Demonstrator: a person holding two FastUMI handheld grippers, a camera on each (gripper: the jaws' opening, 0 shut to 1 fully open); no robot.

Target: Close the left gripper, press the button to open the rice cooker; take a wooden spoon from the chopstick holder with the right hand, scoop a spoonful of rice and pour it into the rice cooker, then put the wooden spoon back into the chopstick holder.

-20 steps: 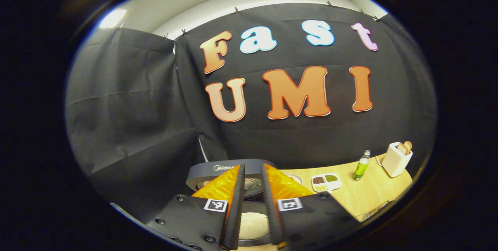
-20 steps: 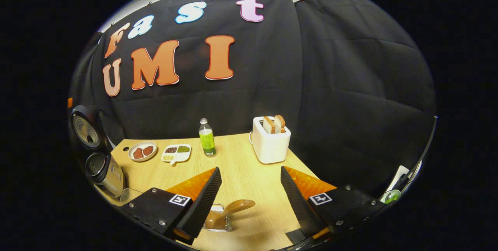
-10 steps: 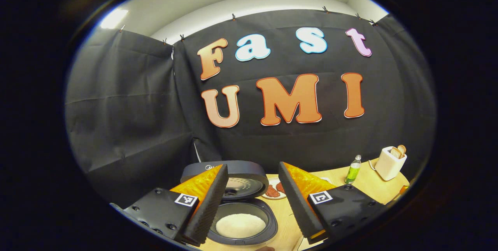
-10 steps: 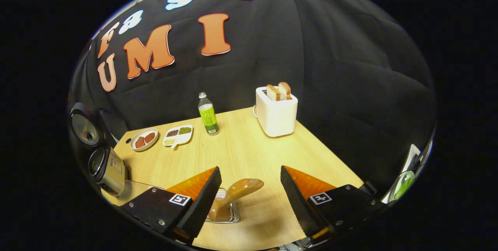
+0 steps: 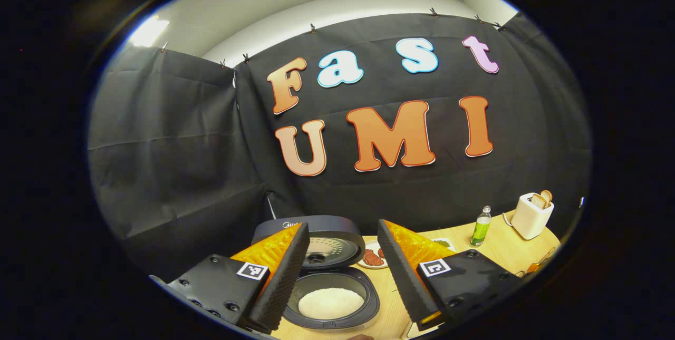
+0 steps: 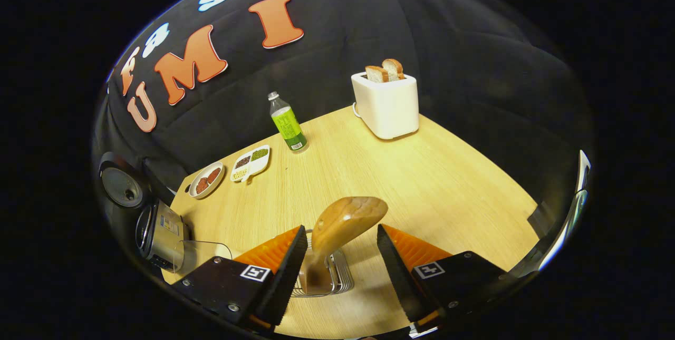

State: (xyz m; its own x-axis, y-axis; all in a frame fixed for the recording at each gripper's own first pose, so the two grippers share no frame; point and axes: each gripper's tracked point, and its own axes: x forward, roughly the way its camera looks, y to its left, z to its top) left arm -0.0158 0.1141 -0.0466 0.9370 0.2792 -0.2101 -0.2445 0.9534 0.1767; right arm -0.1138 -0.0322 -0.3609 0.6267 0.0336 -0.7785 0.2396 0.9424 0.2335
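Observation:
The rice cooker (image 5: 329, 298) stands open, its lid (image 5: 321, 237) tipped back and white rice in the pot. My left gripper (image 5: 343, 277) hangs open above and in front of it, holding nothing. In the right gripper view the cooker (image 6: 158, 234) sits at the far left edge. A wooden spoon (image 6: 343, 221) stands bowl-up in a wire chopstick holder (image 6: 329, 277) on the table. My right gripper (image 6: 337, 271) is open, one finger on each side of the spoon and holder, touching neither.
On the wooden table (image 6: 395, 171) stand a white toaster (image 6: 387, 100) with bread, a green bottle (image 6: 287, 124), a divided dish of grains (image 6: 250, 161) and a small plate (image 6: 205, 179) of red food. A clear container (image 6: 203, 253) sits by the cooker.
The left gripper opened and drew back from the cooker, whose pot of rice is now in plain sight. The right gripper dropped toward the spoon, which now stands between its fingers.

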